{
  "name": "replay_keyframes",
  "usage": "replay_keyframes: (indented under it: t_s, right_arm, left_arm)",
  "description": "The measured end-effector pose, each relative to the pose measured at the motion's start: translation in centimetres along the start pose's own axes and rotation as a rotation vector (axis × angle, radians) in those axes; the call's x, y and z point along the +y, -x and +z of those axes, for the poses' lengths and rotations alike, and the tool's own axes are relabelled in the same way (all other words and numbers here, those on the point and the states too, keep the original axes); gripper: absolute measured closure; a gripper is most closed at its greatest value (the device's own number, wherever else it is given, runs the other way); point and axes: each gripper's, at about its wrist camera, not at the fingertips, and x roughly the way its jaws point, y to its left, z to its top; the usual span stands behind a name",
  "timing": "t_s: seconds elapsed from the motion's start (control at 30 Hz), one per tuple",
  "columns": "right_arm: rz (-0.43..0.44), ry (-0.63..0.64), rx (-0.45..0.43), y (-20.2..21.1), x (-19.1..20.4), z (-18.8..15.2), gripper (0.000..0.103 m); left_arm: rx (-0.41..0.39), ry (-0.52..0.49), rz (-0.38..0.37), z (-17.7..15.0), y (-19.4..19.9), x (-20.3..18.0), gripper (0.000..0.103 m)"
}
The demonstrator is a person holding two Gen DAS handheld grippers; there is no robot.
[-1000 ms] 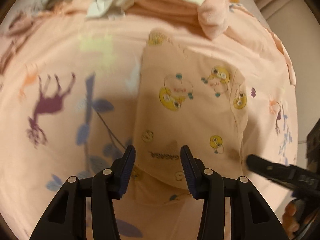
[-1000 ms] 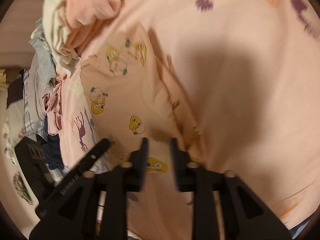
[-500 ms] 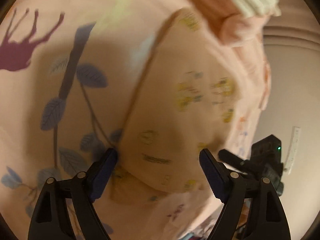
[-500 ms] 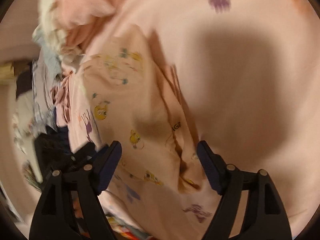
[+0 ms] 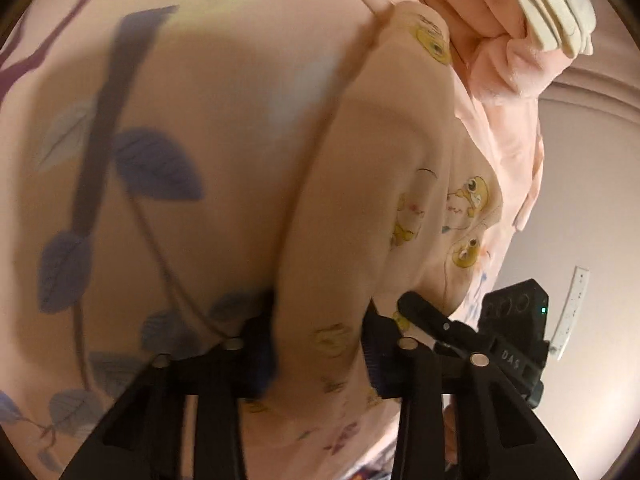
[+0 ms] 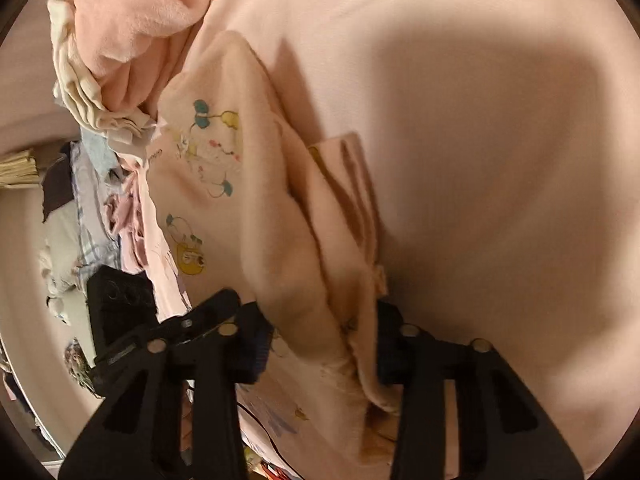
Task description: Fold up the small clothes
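The small peach garment (image 5: 360, 208) with yellow duck prints lies on a pink bedsheet (image 5: 208, 92) printed with blue leaves, its near end bunched up between the fingers of both tools. A heap of unfolded clothes (image 6: 120, 28) sits just beyond its far end.

The left tool (image 5: 320, 344) has its fingers apart with a thick roll of the garment's near edge filling the gap between them. The pads seem to press the cloth, though blur on the left pad makes a firm pinch hard to confirm. The right tool (image 6: 324, 344) stands likewise, fingers spread around a wad of several layers at the same hem, just beside its partner.

The step in hand looks like taking hold of the near edge to fold it over toward the far end. To do it well, each tool should catch only the garment's layers and none of the sheet beneath. The tools sit close together, so they would do better moved toward the two corners of the hem, which keeps the edge straight. The lift should be low and even, carried forward together, so the fold lands square and clear of the heap beyond.
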Motion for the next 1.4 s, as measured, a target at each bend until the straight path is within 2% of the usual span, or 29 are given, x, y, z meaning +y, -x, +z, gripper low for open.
replay_keyframes:
  t_s: [0.07, 0.17, 0.27, 0.33, 0.53, 0.73, 0.93, 1.07, 1.17, 1.23, 1.3, 1.4]
  right_arm:
    - [-0.024, 0.003, -0.033, 0.0, 0.2, -0.5, 0.070]
    - [-0.133, 0.090, -0.105, 0.0, 1.8, -2.0, 0.071]
    - [-0.151, 0.050, -0.127, -0.1, 2.0, -2.3, 0.071]
    - [-0.153, 0.061, -0.120, 0.0, 1.9, -2.4, 0.071]
    - [-0.161, 0.064, -0.137, -0.3, 2.3, -2.2, 0.071]
    - [-0.165, 0.063, -0.147, -0.8, 2.8, -2.1, 0.072]
    - [-0.169, 0.058, -0.155, -0.8, 2.8, -2.2, 0.072]
    - [-0.186, 0.050, -0.145, -0.7, 3.1, -2.1, 0.072]
    - [-0.239, -0.014, -0.117, -0.4, 4.1, -2.1, 0.072]
    - [-0.260, -0.018, -0.096, 0.3, 5.6, -2.2, 0.077]
    - [-0.211, 0.007, -0.091, 1.5, 7.2, -2.7, 0.079]
    - [-0.102, 0.028, -0.162, 4.7, 9.4, -4.2, 0.079]
  left_arm:
    - [-0.031, -0.056, 0.051, -0.5, -0.1, -1.0, 0.069]
    - [-0.095, -0.102, 0.186, -1.4, -0.6, -3.3, 0.069]
    - [-0.162, -0.218, 0.344, -2.8, -1.5, -6.1, 0.069]
    - [-0.185, -0.261, 0.409, -3.4, -2.0, -7.3, 0.069]
    - [-0.168, -0.267, 0.377, -3.3, -2.5, -7.6, 0.069]
    - [-0.163, -0.296, 0.403, -2.2, -2.2, -7.1, 0.069]
    - [-0.194, -0.377, 0.484, -3.2, -3.9, -8.9, 0.069]
    - [-0.191, -0.369, 0.454, -3.1, -3.8, -8.9, 0.069]
    - [-0.180, -0.360, 0.466, -3.5, -2.9, -9.6, 0.076]
    - [-0.178, -0.406, 0.493, -3.6, -2.0, -10.7, 0.080]
    - [-0.201, -0.441, 0.516, -3.8, -0.4, -11.9, 0.081]
    - [-0.274, -0.419, 0.416, -4.2, 4.1, -13.3, 0.082]
